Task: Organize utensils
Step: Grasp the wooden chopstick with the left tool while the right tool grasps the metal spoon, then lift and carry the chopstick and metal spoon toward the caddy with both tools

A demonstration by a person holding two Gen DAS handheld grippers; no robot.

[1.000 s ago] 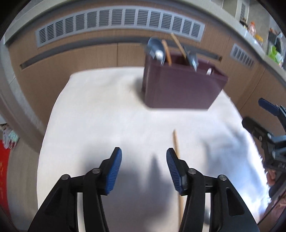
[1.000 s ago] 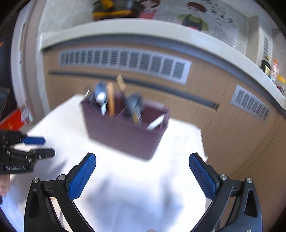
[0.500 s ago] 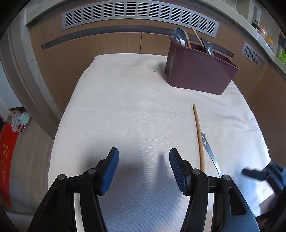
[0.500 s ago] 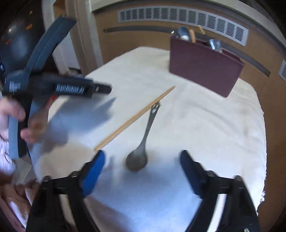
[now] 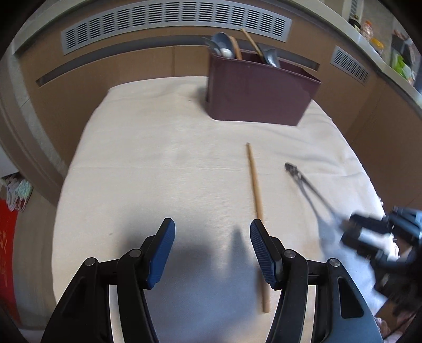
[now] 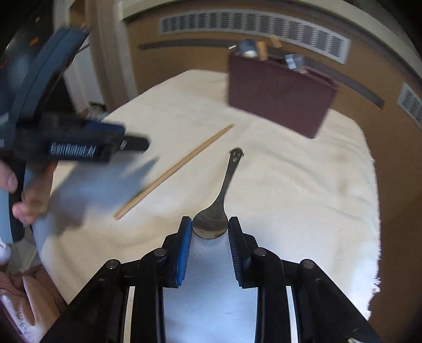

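Observation:
A metal spoon [image 6: 229, 176] lies on the white cloth with its bowl toward me. My right gripper [image 6: 209, 219] is closing on that bowl, and both blue pads touch its edges. Left of the spoon, a wooden chopstick [image 6: 174, 171] lies loose. In the left wrist view the chopstick [image 5: 255, 195] runs past the right finger of my left gripper [image 5: 211, 224], which hangs open and empty over the cloth. There the spoon [image 5: 308, 184] angles toward the blurred right gripper [image 5: 369, 232]. A maroon utensil holder [image 5: 258, 97] at the table's far side holds spoons and chopsticks.
The white cloth [image 5: 145, 158] covers the whole table. Wooden cabinet fronts with grey vents [image 5: 171, 23] run close behind it. A person's hand [image 6: 26, 195] holds the left gripper at the left edge of the right wrist view. Something red [image 5: 8, 250] lies on the floor at left.
My right gripper has come down to the spoon and narrowed from wide open around its bowl. The spoon's handle has swung away from the chopstick. The left gripper drifted slightly.

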